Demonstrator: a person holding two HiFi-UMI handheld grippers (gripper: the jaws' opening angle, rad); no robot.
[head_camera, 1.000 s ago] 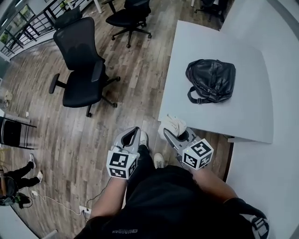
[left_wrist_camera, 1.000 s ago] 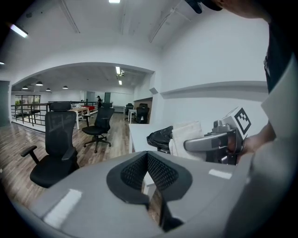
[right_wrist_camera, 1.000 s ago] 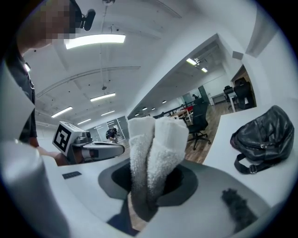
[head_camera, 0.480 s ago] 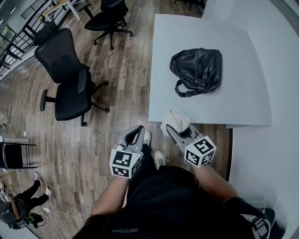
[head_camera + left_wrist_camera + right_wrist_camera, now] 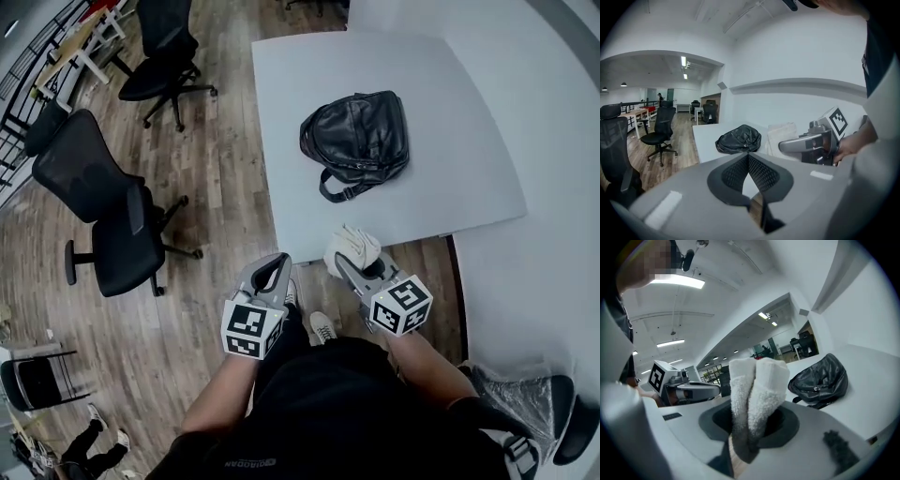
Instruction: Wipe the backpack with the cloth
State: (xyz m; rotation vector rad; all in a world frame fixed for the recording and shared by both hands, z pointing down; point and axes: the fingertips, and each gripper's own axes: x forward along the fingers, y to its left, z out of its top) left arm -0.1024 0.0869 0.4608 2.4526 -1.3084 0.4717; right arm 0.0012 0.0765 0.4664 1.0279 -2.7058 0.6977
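Observation:
A black leather backpack lies on the white table, its strap toward the near edge; it also shows in the left gripper view as the backpack and in the right gripper view as the backpack. My right gripper is shut on a folded white cloth, held just short of the table's near edge; the cloth sticks up between the jaws. My left gripper hangs over the wooden floor left of the table, jaws shut with nothing in them.
Black office chairs stand on the wood floor to the left, another chair farther back. A white wall runs along the right. A person's shoes show below the grippers.
The table and backpack have shifted left and nearer in the head view as the person turned and stepped toward them. Both grippers keep their pose; the cloth stays held.

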